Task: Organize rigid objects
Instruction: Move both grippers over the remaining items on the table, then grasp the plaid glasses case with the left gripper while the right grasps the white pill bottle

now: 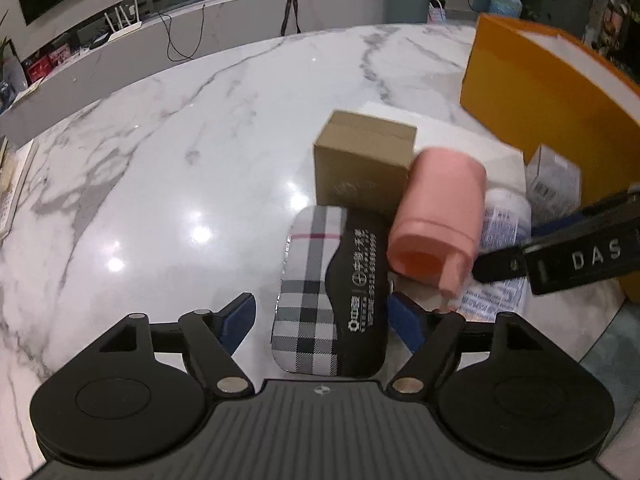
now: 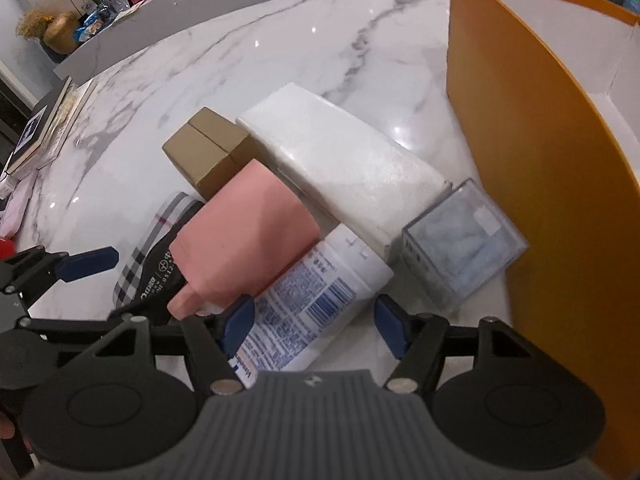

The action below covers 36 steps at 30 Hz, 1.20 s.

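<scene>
A plaid and black flat case lies on the marble table between the fingers of my left gripper, which stands open around it with a gap at the left pad. A pink cup lies on its side, resting on the case and on a white labelled bottle. My right gripper is open, with the bottle lying between its blue pads and room left on the right side. In the left wrist view the right gripper reaches in from the right.
A brown cardboard box and a long white box sit behind the cup. A clear plastic box stands beside a tall orange open box on the right. Books lie at the table's far left.
</scene>
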Motion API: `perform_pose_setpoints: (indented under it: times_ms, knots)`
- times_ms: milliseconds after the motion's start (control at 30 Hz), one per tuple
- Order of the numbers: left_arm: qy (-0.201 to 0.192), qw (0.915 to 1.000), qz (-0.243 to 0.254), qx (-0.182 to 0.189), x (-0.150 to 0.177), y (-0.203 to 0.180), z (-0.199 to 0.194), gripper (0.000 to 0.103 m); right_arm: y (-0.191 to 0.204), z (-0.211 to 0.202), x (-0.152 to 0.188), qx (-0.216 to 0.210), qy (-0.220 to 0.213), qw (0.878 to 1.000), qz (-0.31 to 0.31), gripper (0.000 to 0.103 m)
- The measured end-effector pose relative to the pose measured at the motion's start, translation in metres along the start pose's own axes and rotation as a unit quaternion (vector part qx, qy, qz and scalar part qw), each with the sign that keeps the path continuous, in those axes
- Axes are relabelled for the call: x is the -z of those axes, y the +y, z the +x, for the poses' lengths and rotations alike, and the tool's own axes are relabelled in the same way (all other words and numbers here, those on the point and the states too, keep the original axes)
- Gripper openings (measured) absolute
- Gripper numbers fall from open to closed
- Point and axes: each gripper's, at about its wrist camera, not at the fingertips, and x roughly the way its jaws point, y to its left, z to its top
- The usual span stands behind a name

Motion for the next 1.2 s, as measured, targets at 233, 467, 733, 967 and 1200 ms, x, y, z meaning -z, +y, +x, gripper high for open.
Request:
perform_pose_setpoints:
  times_ms: [233,467,733,967,1200]
  knots:
    - [0.009,0.9999,-0.009,0.01,0.003,-0.002,0.006,0.073,0.006,0.005,0.001,0.025,-0.018,0.999,-0.019,0.072]
    - [0.026,0.9994,-0.022,0.012,0.009,-0.004,0.0,0.072,0.013,0.003,0.007,0.026,-0.022,0.998,-0.06,0.053]
    - [0.037,0.9988,-0.015,0.028,0.036,-0.023,-0.021,0.072,0.015,-0.01,0.033,0.01,-0.006,0.992,-0.128,0.045]
    - [0.036,0.9988,-0.022,0.023,0.047,-0.033,-0.029,0.073,0.014,-0.016,0.047,0.0,-0.004,0.987,-0.16,0.046]
    - [0.021,0.9994,-0.012,0.025,0.039,-0.035,-0.02,0.085,0.009,-0.017,0.057,-0.011,-0.015,0.988,-0.151,0.065]
